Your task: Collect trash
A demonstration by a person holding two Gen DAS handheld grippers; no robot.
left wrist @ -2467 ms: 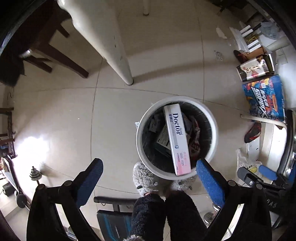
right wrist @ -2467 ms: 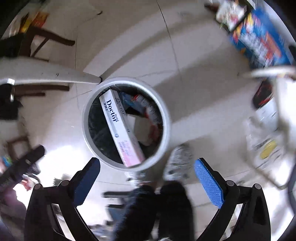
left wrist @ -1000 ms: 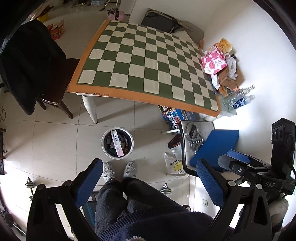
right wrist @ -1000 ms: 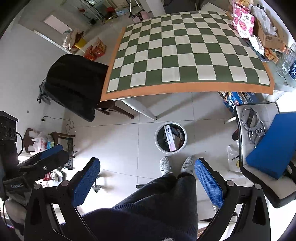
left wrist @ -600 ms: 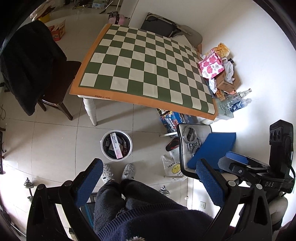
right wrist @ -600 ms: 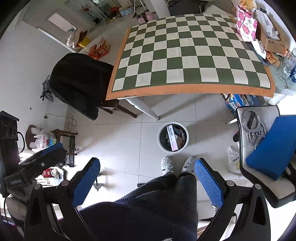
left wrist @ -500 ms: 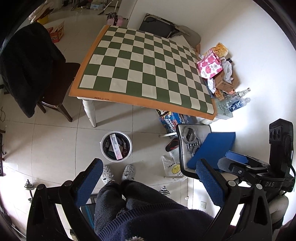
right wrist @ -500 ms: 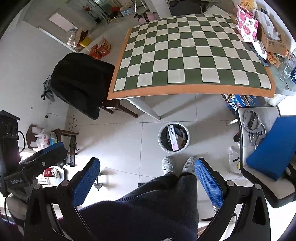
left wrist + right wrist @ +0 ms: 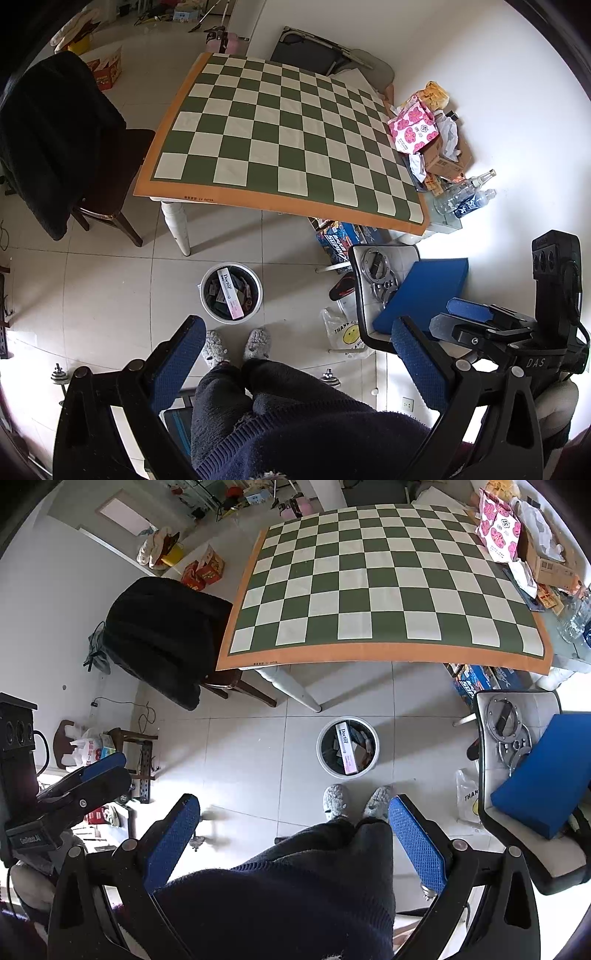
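**Bin full at the feet, both grippers empty and high above it**

Trash bin (image 9: pixel 231 293), white, round, stands on the floor tiles just ahead of the person's slippers (image 9: pixel 236 345), near the table leg (image 9: pixel 176 229). It holds a heap of packaging; on top lies a long white-and-pink box marked "Doctor" (image 9: pixel 229 294), long axis running roughly 11 to 5 o'clock in the left wrist view and about 12 to 6 in the right wrist view, its pink end towards the person.

From the left gripper (image 9: pixel 297 360) the bin sits at about 11 o'clock, well apart and far below. From the right gripper (image 9: pixel 293 830) it sits at about 1 o'clock, also well apart. Neither looks clearly nearer; both are held up around chest height above the person's legs. Left jaws spread wide, nothing between the blue pads. Right jaws the same, wide apart and empty.

The checkered tablecloth (image 9: pixel 280 144) is bare across its squares. Loose stuff remains only at the table's far right edge: a pink flowered packet (image 9: pixel 413 129), a cardboard box (image 9: pixel 441 162), clear bottles (image 9: pixel 465 194). From the left gripper that pile lies at about 1 o'clock; from the right gripper at about 2 o'clock, hard against the frame edge. Cannot tell whether any of it counts as trash.

Judgement: collecting looks close to done. If more is to go in, the pile is on the right hand's side, so that arm probably has the shorter reach.
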